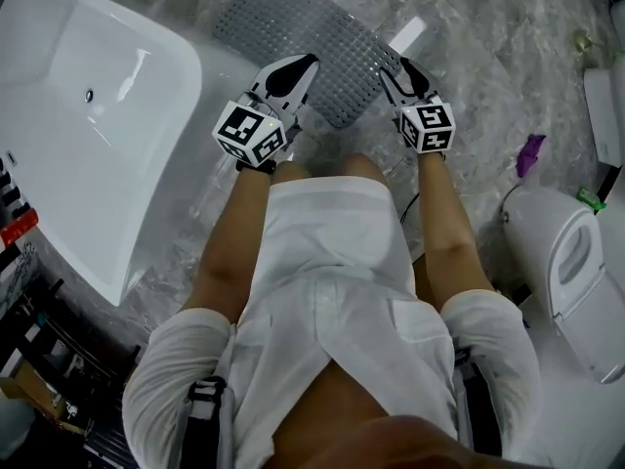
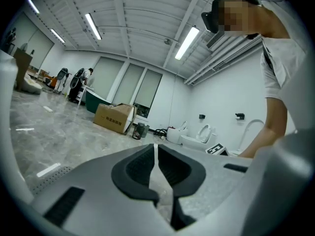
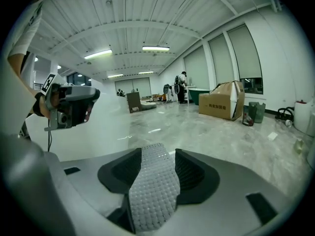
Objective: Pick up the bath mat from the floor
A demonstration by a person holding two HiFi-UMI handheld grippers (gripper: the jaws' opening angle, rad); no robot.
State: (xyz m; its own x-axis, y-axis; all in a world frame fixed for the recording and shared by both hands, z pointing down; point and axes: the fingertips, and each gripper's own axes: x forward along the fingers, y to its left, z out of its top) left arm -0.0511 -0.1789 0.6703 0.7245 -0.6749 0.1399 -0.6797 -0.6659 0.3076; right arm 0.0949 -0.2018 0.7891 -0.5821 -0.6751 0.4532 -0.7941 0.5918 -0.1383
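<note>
The grey studded bath mat lies on the marble floor beside the bathtub. In the head view both grippers are at its near edge: the left gripper over the near corner, the right gripper at the right side. In the left gripper view the left gripper has its jaws almost together, with a thin pale strip pinched in the slit. In the right gripper view the right gripper stands open, and a band of the mat lies face-up in the gap without the pads pressing it.
A white bathtub fills the left. A white toilet stands at the right, with a purple scrap near it. A white strip lies past the mat. A cardboard box sits far across the floor.
</note>
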